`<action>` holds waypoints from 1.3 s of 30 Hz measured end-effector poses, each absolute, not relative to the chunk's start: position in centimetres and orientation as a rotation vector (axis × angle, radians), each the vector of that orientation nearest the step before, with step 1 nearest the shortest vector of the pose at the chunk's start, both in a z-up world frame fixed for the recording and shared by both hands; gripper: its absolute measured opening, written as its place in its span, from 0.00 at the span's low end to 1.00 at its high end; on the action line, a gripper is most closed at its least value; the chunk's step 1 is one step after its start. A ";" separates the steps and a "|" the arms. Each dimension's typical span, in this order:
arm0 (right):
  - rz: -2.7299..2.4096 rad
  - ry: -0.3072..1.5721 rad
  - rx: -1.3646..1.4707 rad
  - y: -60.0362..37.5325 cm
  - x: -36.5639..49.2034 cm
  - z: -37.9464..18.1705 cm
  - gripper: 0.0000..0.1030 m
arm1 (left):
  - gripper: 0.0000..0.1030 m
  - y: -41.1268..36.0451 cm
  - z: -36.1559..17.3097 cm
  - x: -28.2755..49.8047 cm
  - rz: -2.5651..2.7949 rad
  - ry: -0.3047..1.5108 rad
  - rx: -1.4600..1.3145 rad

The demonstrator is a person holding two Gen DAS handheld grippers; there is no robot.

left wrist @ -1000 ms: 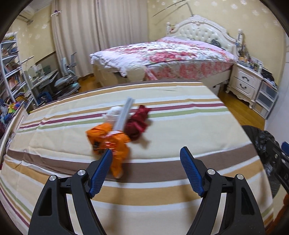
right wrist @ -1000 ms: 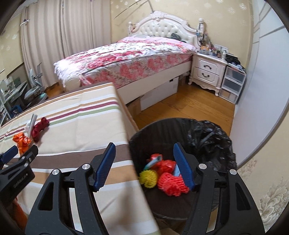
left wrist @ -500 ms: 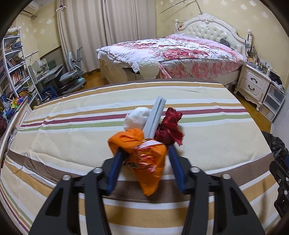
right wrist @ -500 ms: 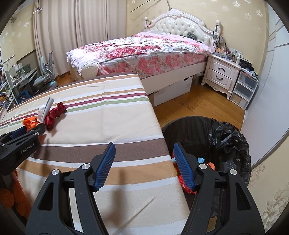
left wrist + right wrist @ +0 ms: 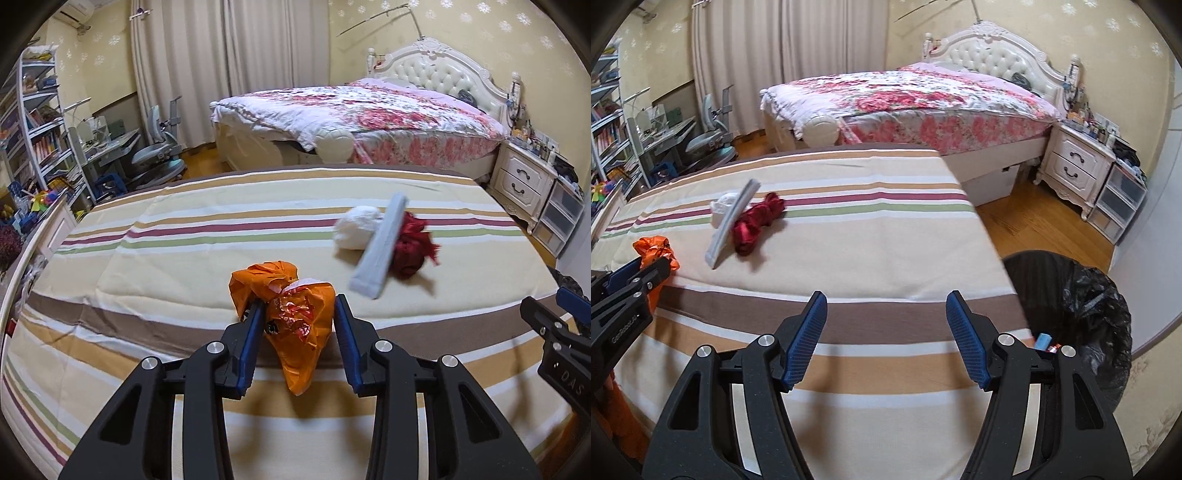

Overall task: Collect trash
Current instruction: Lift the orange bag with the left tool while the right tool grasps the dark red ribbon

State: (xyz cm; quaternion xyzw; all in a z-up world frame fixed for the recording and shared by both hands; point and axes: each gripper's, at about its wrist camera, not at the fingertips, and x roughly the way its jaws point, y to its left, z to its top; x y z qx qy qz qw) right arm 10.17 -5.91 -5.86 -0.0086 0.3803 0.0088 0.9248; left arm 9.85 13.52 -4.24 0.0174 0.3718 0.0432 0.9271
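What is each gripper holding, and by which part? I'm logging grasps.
The left gripper is shut on the orange plastic bag, pinching its crumpled middle; the bag's tail hangs below. The right gripper is open, holding nothing.

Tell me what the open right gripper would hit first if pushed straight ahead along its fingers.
Probably the striped bedspread: the right gripper points across it with nothing between its fingers. The grey flat strip and crumpled red cloth lie left of that line, though depth is uncertain.

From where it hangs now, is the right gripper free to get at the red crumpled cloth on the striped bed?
Probably yes. The right gripper is open and empty, the striped bedcover between it and the red crumpled cloth lies bare, and the grey strip rests along the cloth's far side only.
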 end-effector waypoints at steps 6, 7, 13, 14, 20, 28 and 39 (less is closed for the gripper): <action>0.075 0.786 -0.030 -2.8 11.5 -5.8 0.63 | 0.38 18.9 -4.3 9.2 0.191 0.769 0.017; 0.081 0.786 -0.030 -2.3 11.8 -5.8 0.63 | 0.38 19.8 -4.3 9.1 0.209 0.771 0.012; 0.108 0.762 -0.020 0.1 13.2 -4.5 0.63 | 0.38 24.2 -4.4 8.7 0.295 0.770 -0.022; 0.113 0.758 -0.021 0.5 13.4 -4.3 0.63 | 0.38 24.8 -4.4 8.6 0.306 0.770 -0.027; 0.123 0.778 -0.034 2.4 15.1 -4.7 0.63 | 0.38 26.8 -4.6 8.5 0.321 0.779 -0.072; 0.037 0.814 -0.071 1.3 16.2 -6.4 0.63 | 0.38 27.6 -4.9 8.4 0.301 0.786 -0.088; 0.032 0.816 -0.022 0.4 16.3 -5.9 0.63 | 0.38 27.8 -5.0 8.5 0.295 0.788 -0.097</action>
